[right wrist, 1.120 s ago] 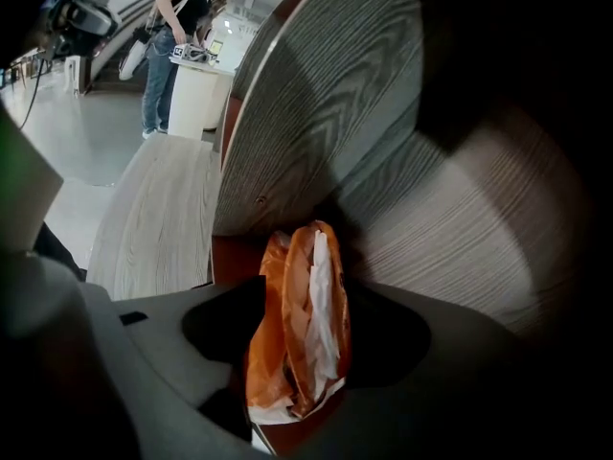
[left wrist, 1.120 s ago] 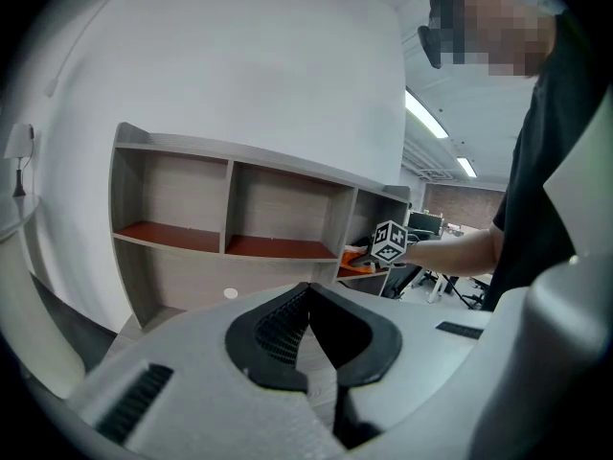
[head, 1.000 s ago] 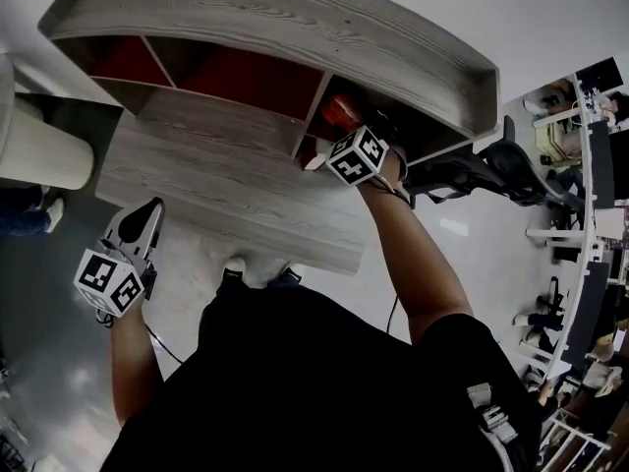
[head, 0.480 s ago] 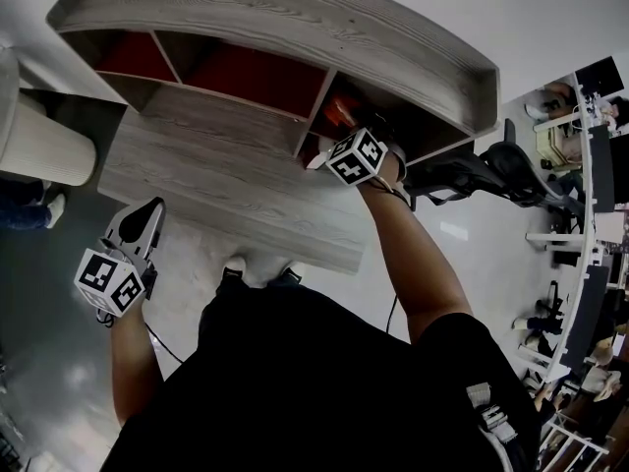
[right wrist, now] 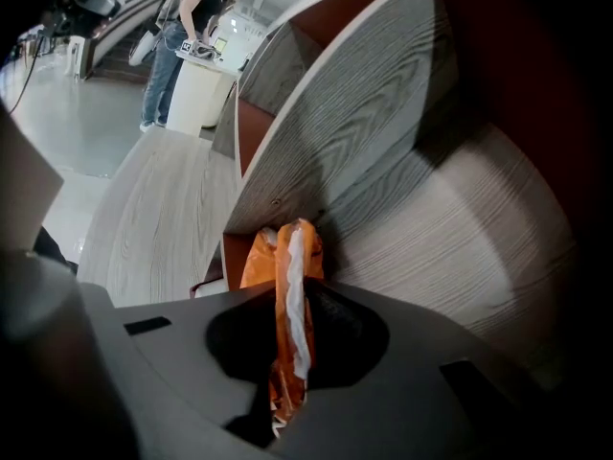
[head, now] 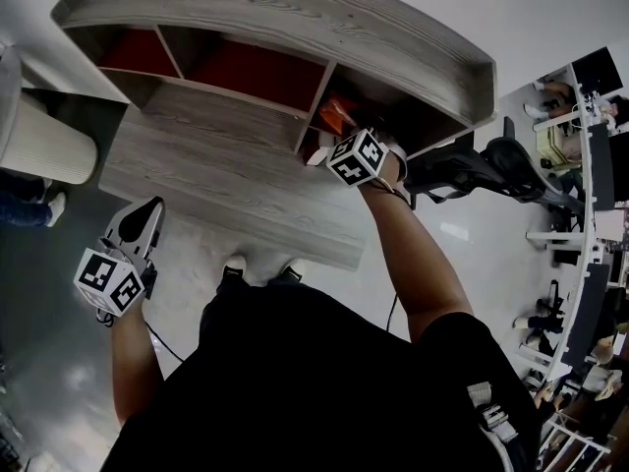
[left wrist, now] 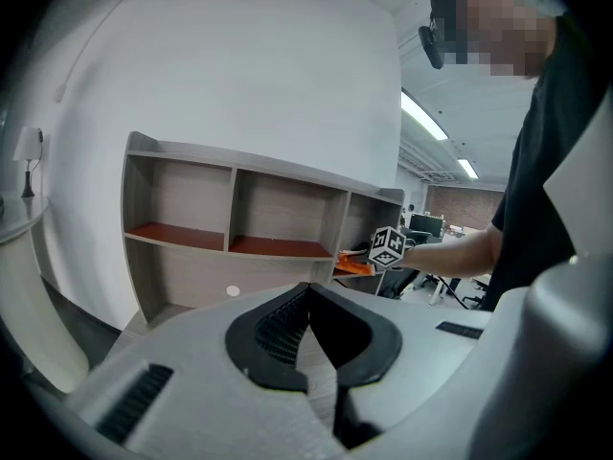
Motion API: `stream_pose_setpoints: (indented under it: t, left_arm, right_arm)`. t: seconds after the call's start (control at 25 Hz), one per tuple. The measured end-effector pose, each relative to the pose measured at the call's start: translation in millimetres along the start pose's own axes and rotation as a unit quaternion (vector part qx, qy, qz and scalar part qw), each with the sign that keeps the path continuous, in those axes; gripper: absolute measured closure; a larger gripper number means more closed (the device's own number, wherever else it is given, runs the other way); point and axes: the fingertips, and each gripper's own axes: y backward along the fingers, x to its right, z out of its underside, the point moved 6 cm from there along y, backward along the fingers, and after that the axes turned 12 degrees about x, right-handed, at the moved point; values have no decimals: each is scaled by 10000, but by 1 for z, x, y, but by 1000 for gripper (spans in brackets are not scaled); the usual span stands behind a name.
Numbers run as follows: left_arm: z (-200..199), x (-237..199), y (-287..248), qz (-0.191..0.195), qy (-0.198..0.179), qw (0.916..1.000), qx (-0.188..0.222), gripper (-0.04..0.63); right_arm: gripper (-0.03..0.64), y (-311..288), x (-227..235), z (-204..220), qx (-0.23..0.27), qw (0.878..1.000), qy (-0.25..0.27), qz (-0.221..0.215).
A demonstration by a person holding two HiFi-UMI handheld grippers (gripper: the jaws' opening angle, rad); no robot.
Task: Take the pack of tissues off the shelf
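Pack of tissues [right wrist: 290,257], orange, pinched thin by closing right gripper [right wrist: 292,348] jaws, left gripper [left wrist: 308,295] jaws together

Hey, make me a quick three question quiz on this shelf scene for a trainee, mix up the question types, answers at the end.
1. Multiple choice: in the head view, which compartment of the shelf holds the pack of tissues? A left, B middle, C right.
2. True or false: the left gripper holds the pack of tissues.
3. Fill in: the pack of tissues is coloured ____.
Key: 1 C. 2 False: its jaws are together on nothing, clear of the shelf; the right gripper has the pack between its closing jaws. 3 orange.
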Motion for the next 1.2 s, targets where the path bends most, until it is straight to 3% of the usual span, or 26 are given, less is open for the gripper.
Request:
stream_pose_setpoints:
  t: [0.44, 1.2]
  left_arm:
    - [-1, 13, 9, 104, -153, 9998, -18, 577]
    - [-11, 31, 0, 603, -286, 9977, 65, 578]
  right_arm:
    - [592, 22, -3, 5, 15, 10000, -67, 67]
    - [595, 78, -18, 21, -26, 9995, -278, 168]
